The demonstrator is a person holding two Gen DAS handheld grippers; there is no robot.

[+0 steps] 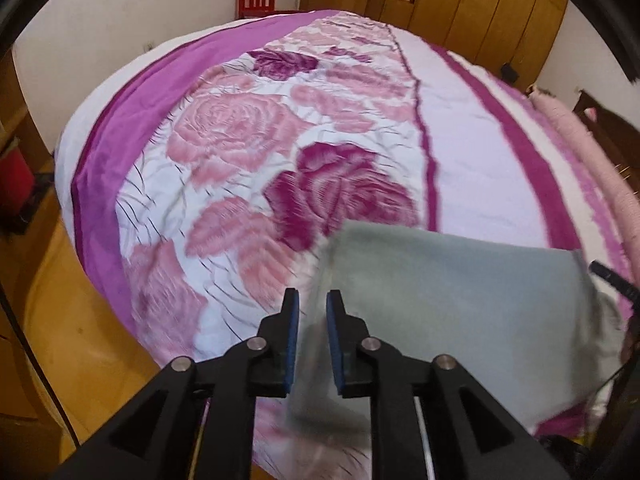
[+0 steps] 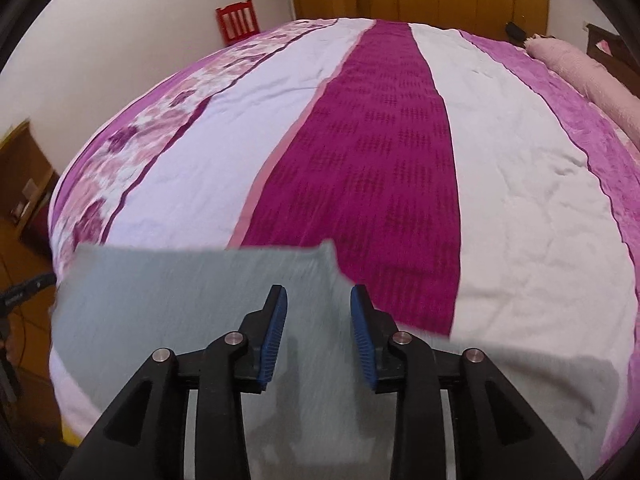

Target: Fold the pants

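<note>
While both views are smeared by motion blur, the main facts can be read. A pair of grey-green pants (image 1: 440, 288) lies at the near edge of the bed (image 1: 92, 168), on a bedspread (image 2: 520, 200) of white, magenta and rose-print stripes.

Left gripper (image 1: 312, 308): its blue-padded fingers (image 1: 293, 320) stand a narrow gap apart, with the left edge of the pants showing in that gap. Whether the pads touch the cloth cannot be told through the blur; the jaws do not appear closed on it.

Right gripper (image 2: 319, 304): the fingers (image 2: 276, 320) stand moderately wide apart above the pants (image 2: 180, 300), near the cloth's far right corner, which curls up slightly. Nothing is clamped between them.

In the left wrist view the pants reach rightward from the left gripper, and the tip of the other tool shows just beyond the cloth's right end.

Beyond the bed's far side, a red chair (image 2: 237, 22) stands against the white wall, beside a wooden wardrobe (image 1: 472, 4). A pink rolled blanket (image 2: 584, 76) lies along the bed's right edge.
</note>
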